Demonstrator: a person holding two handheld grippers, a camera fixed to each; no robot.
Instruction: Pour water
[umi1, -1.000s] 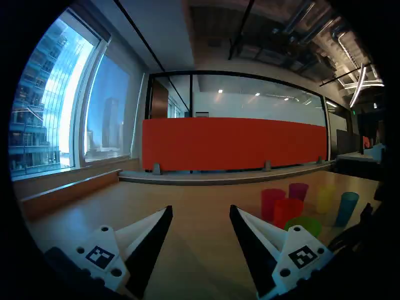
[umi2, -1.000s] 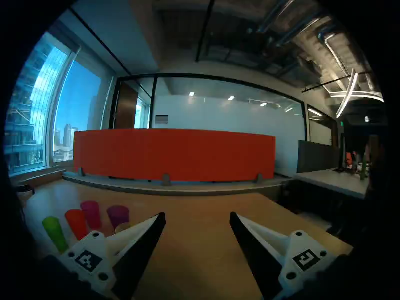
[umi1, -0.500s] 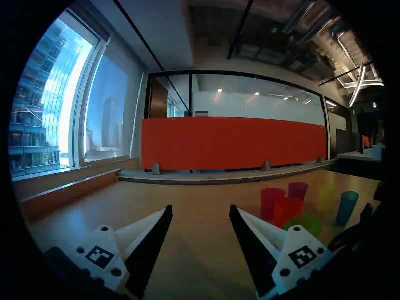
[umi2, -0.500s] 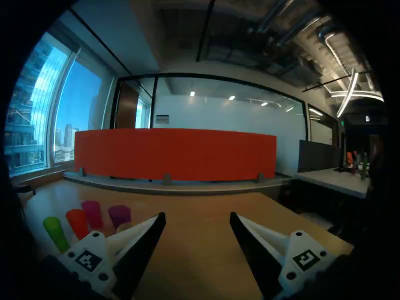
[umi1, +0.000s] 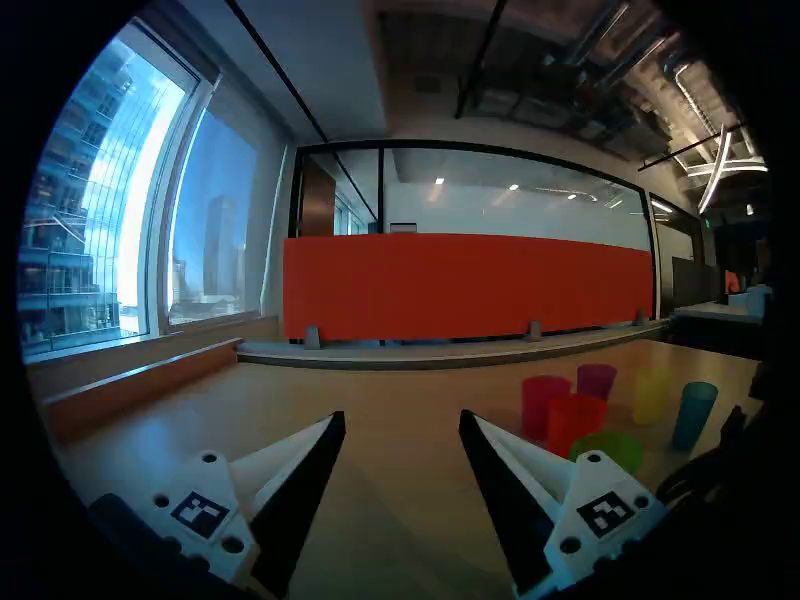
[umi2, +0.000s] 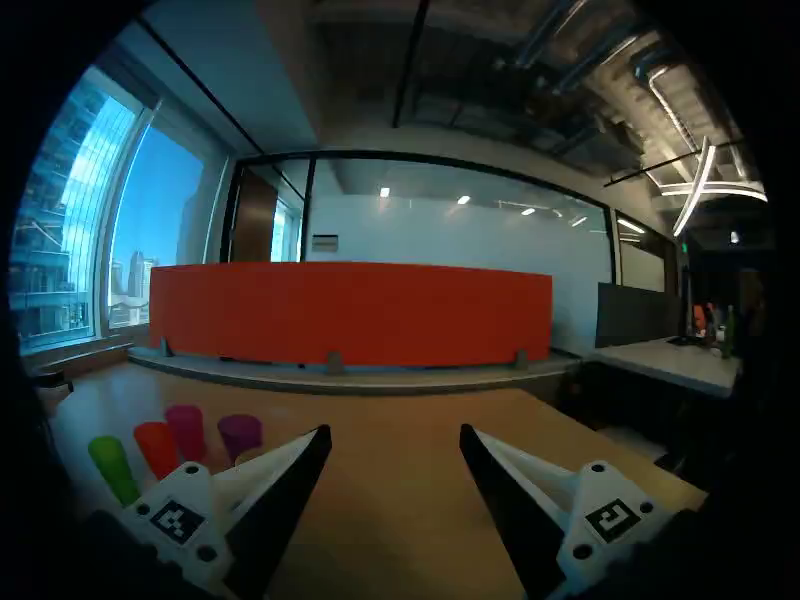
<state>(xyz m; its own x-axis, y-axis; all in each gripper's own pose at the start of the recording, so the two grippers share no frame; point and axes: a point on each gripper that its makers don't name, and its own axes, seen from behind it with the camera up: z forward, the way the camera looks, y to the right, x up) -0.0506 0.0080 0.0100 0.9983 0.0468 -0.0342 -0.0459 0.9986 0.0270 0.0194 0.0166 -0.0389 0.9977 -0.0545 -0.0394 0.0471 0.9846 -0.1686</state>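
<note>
Evidently level over the table (umi1: 250, 400), the left hand-held gripper (umi1: 400, 416) and right hand-held gripper (umi2: 395, 431) gape empty (cups (umi1: 573, 418) nearby).

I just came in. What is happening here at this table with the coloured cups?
A person holds a two-finger gripper in each hand above a wooden table. The left gripper and the right gripper are both open and hold nothing. A group of coloured cups stands upright on the table, to the right in the left gripper view and to the left in the right gripper view. Neither gripper touches a cup, so the pouring has not begun.
</note>
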